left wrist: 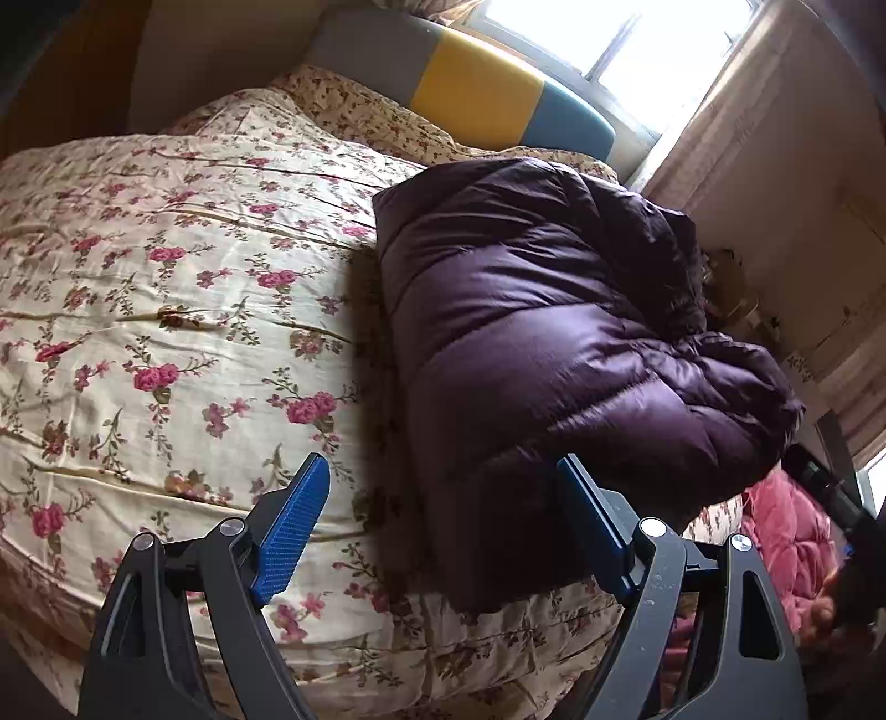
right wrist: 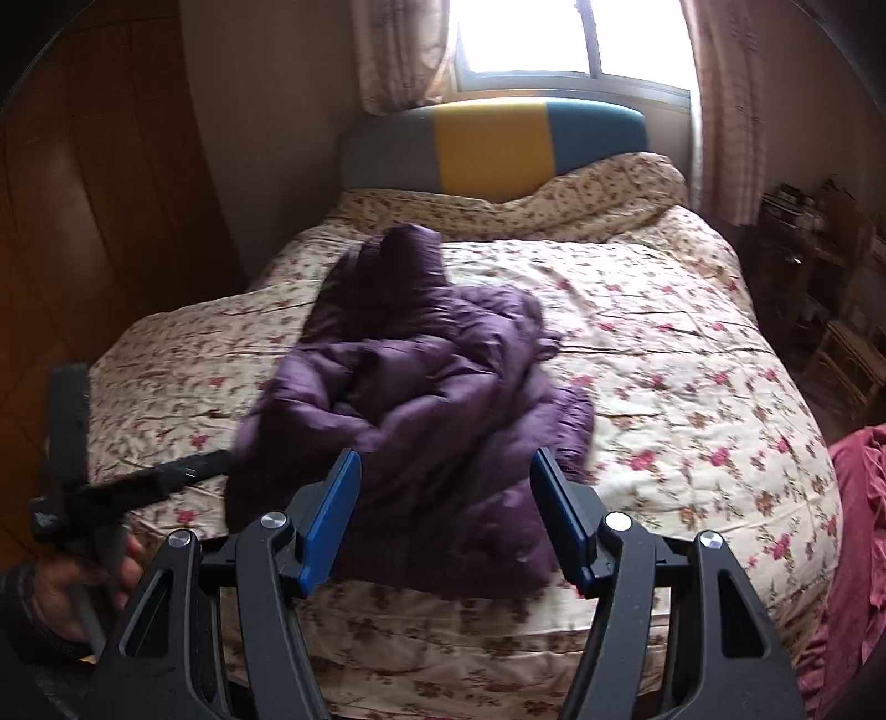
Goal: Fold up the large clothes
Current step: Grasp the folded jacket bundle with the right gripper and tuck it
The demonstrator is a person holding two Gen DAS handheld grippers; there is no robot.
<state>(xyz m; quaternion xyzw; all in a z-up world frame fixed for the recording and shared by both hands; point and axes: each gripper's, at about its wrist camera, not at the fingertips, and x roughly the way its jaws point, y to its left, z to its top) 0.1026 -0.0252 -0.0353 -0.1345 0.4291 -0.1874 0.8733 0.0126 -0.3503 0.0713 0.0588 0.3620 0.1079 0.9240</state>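
Observation:
A dark purple puffer jacket (left wrist: 554,332) lies bunched on the floral bedcover (left wrist: 166,277), near the foot of the bed. My left gripper (left wrist: 443,471) hovers over the jacket's near left edge. It is open and its blue pads (left wrist: 288,531) are bare. In the right wrist view the jacket (right wrist: 432,399) is a rumpled heap in the middle of the bed. My right gripper (right wrist: 446,459) hangs open just above its near end with nothing pressed between the pads. The left gripper (right wrist: 144,421) shows at the left, held by a hand (right wrist: 72,587), one finger reaching toward the jacket's side.
A grey, yellow and blue headboard (right wrist: 493,144) stands under a bright window (right wrist: 554,39) with curtains. A wooden wardrobe (right wrist: 99,221) lines the left wall. Pink-red fabric (right wrist: 853,554) lies off the bed's right corner, and a cluttered shelf (right wrist: 803,232) stands at the right.

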